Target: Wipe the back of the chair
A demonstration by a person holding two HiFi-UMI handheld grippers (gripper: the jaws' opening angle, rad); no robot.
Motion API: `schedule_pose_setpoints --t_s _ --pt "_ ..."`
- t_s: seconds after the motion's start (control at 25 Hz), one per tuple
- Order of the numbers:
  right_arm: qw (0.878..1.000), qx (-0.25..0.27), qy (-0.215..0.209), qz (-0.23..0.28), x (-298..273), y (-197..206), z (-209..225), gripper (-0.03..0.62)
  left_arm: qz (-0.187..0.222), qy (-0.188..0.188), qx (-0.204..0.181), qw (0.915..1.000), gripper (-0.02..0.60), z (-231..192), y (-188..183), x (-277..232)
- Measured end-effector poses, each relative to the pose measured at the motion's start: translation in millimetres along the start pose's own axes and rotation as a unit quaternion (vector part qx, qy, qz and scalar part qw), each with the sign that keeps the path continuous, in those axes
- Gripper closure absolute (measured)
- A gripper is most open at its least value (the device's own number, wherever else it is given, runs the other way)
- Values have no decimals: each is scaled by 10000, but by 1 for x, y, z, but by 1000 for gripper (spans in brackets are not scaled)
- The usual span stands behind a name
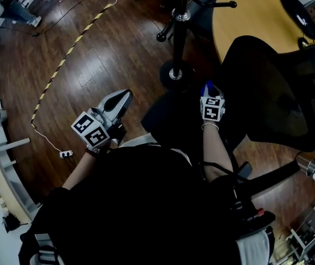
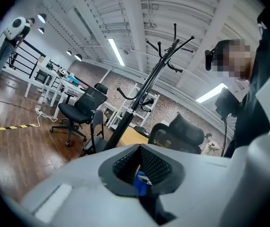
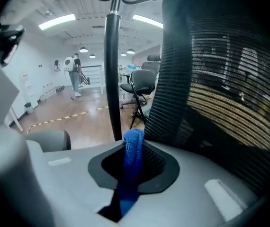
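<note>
Because the black mesh chair back (image 3: 220, 79) awaits wiping, right gripper (image 3: 135, 148) clamps blue terry cloth (image 3: 129, 188) just beside it; left gripper (image 2: 142, 174), jaws closed, hangs well apart.

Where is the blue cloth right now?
In the right gripper view, the blue cloth is pinched between the jaws of the right gripper, just left of the black mesh chair back.

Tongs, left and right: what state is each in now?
Left tongs: closed on a small blue piece, unidentifiable.
Right tongs: closed on the blue cloth.
</note>
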State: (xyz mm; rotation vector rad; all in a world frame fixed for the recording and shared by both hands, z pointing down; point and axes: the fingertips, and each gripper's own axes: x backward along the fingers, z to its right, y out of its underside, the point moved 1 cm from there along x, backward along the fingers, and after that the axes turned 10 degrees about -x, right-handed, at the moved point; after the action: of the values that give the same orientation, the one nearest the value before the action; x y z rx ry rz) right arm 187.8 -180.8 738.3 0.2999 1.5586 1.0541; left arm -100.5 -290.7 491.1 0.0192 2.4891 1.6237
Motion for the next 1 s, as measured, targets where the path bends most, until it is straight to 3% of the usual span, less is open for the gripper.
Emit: schedule_pose_setpoints --t_s 0.12,0.24,0.36,0.48,0.6,0.8,0.92,1.0 --pt "9957 2 -694 610 7 -34 -29 556 -70 164 -129 9998 575 10 1 4" --pt "9832 -42 -1167 1401 27 -84 -63 556 -40 292 -259 9992 575 8 3 5" --pt "9660 -207 -1394 2167 50 -120 -72 556 45 477 -432 9979 575 -3 15 -13" --pt "9582 -79 -1373 2509 120 -145 -79 556 0 785 -419 9960 575 20 8 -10" --pt "9596 -45 -890 2670 193 -148 -52 556 -138 1438 -415 9886 575 60 5 -32" --pt "9510 -508 80 3050 299 -111 14 554 -339 2617 -369 9638 575 111 28 -92" --pt "9362 -877 670 3338 380 -90 35 554 -475 3106 -294 9489 575 145 36 -107" --pt "9233 -971 1070 3559 431 -89 38 554 -464 3378 -508 9387 575 169 30 -116"
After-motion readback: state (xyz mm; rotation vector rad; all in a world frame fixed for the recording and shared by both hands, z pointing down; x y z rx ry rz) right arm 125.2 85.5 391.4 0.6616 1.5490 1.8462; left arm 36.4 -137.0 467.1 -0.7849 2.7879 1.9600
